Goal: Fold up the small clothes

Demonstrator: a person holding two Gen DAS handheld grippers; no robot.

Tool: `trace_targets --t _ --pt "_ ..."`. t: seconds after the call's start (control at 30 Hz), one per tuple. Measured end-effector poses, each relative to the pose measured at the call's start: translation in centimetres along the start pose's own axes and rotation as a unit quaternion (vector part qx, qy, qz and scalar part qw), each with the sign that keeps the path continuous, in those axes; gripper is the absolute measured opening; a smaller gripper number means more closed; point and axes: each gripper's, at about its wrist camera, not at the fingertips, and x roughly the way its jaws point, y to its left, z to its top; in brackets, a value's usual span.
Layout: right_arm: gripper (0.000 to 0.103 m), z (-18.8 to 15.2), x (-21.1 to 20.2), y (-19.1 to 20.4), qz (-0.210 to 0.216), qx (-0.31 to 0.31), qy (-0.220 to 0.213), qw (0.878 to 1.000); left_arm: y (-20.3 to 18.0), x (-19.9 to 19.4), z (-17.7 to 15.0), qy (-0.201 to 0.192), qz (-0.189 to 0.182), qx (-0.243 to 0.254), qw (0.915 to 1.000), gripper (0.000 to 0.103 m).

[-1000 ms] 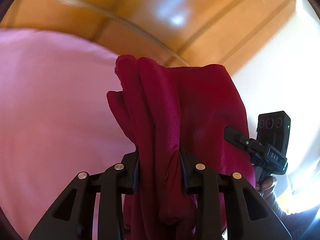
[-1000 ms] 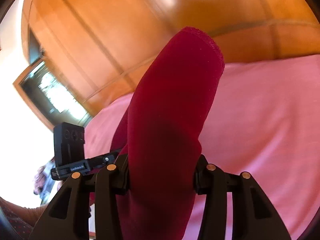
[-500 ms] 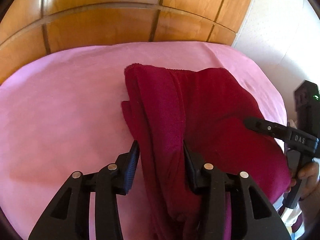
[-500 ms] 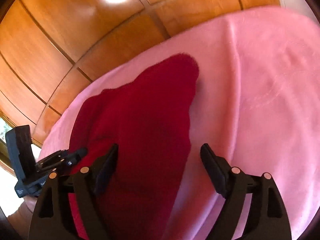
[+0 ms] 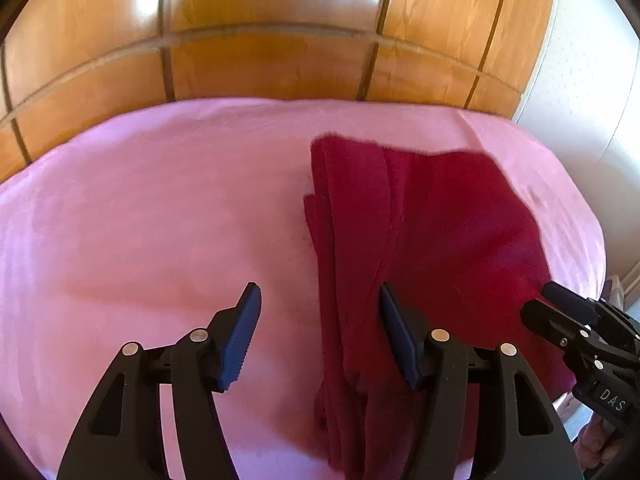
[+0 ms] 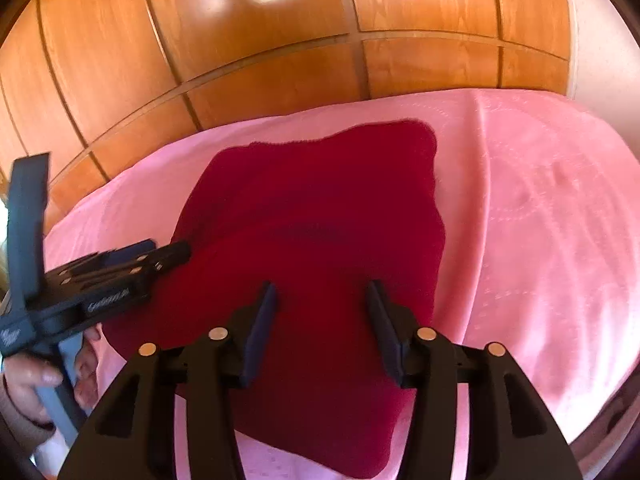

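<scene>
Wood-panel wall (image 5: 280, 60) behind pink sheet (image 5: 140, 220); dark red garment (image 5: 432, 224) lies folded, flat; left gripper (image 5: 320, 312) jaws just widened, released; right gripper (image 6: 322, 304) jaws narrowing, apart, gripping nothing.

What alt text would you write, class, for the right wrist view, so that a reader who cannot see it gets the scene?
A dark red garment lies folded on a pink bedcover, with the open right gripper poised over its near part, jaws apart and clear of the cloth. The left gripper, held in a hand, reaches in from the left; wooden panels stand behind.
</scene>
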Motion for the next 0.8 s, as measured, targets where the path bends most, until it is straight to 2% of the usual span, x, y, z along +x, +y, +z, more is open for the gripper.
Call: trace_targets --t 0.07,0.1,0.17,0.23,0.3,0.4,0.57,0.8 --pt "0.069 -0.2 -1.6 0.8 -0.010 -0.005 -0.026 1.000 0.2 -1.9 -0.1 -0.021 0.012 -0.006 0.9997 0.068" --pt "0.075 -0.4 -2.6 0.9 -0.017 -0.005 -0.037 0.999 0.5 -3.1 -0.2 -0.033 0.020 -0.011 0.9992 0.069" --pt "0.085 -1.1 -4.5 1.6 -0.030 0.008 -0.061 0.998 0.7 -4.5 -0.4 -0.045 0.036 -0.019 0.9981 0.079" --pt "0.091 -0.8 -4.8 2.3 -0.046 0.022 -0.074 0.996 1.2 -6.1 -0.9 -0.060 0.036 -0.027 0.9971 0.080" --pt "0.099 -0.9 -5.4 2.9 -0.069 0.033 -0.079 0.994 1.3 -7.7 -1.4 -0.079 0.047 -0.023 0.9955 0.086" --pt "0.100 -1.0 -5.9 3.3 -0.092 0.050 -0.083 0.991 1.0 -9.1 -1.9 -0.096 0.056 -0.020 0.9936 0.092" --pt "0.101 -1.1 -6.5 4.2 -0.116 0.045 -0.082 0.989 1.2 -11.1 -2.9 -0.111 0.064 -0.029 0.9913 0.094" --pt "0.101 -1.1 -7.0 5.5 -0.137 0.013 -0.107 0.985 1.4 -12.7 -3.5 -0.124 0.071 -0.033 0.9892 0.098"
